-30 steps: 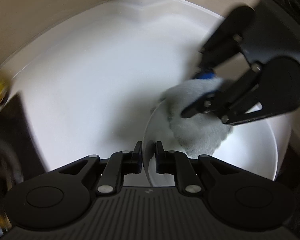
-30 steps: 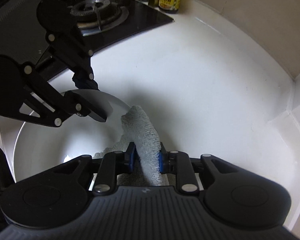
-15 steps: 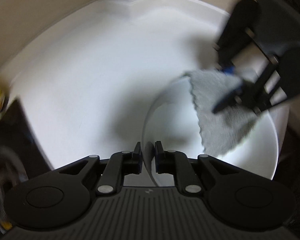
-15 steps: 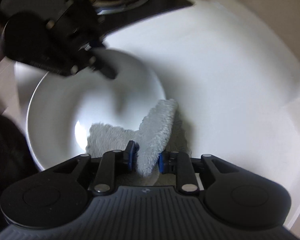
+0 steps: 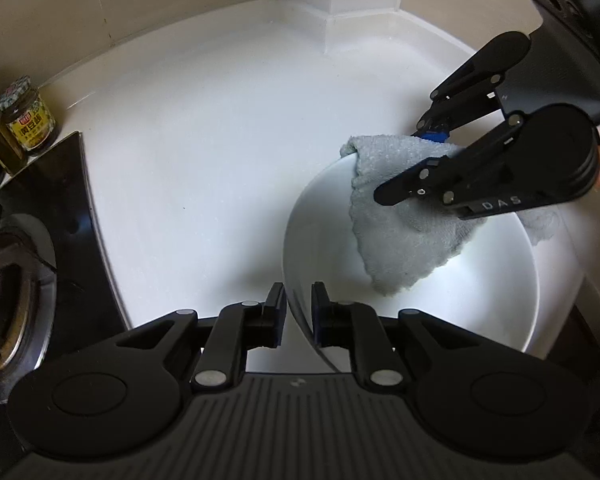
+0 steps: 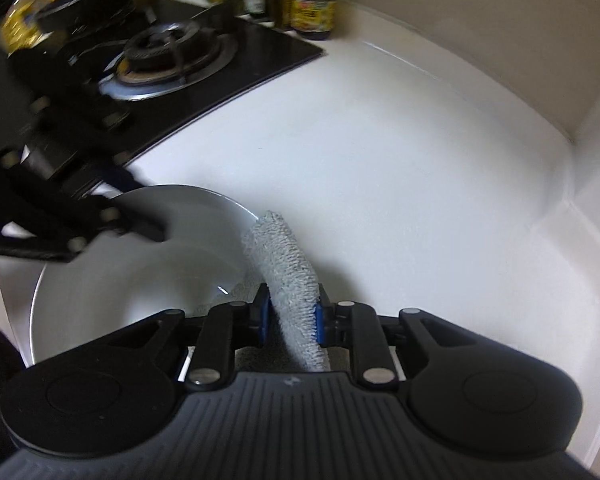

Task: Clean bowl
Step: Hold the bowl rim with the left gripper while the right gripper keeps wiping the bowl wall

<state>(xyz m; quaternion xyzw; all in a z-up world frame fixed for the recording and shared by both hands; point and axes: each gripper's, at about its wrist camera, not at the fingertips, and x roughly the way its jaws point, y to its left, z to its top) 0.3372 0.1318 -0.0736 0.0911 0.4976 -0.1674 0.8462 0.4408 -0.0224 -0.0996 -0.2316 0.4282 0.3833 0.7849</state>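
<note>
Bowl (image 5: 412,308), white, sits tilted near the countertop's (image 5: 204,168) front edge, its near rim pinched by the nearly closed left gripper (image 5: 298,312). The right gripper (image 6: 290,320) is clamped on a grey terry cloth (image 5: 400,220). Best to press the cloth against the wall and sweep round. Half a second ago the cloth hung over the basin; now it drapes over the far rim.

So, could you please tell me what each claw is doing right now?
Left claw: closed on the bowl rim.
Right claw: closed on the grey cloth.
</note>
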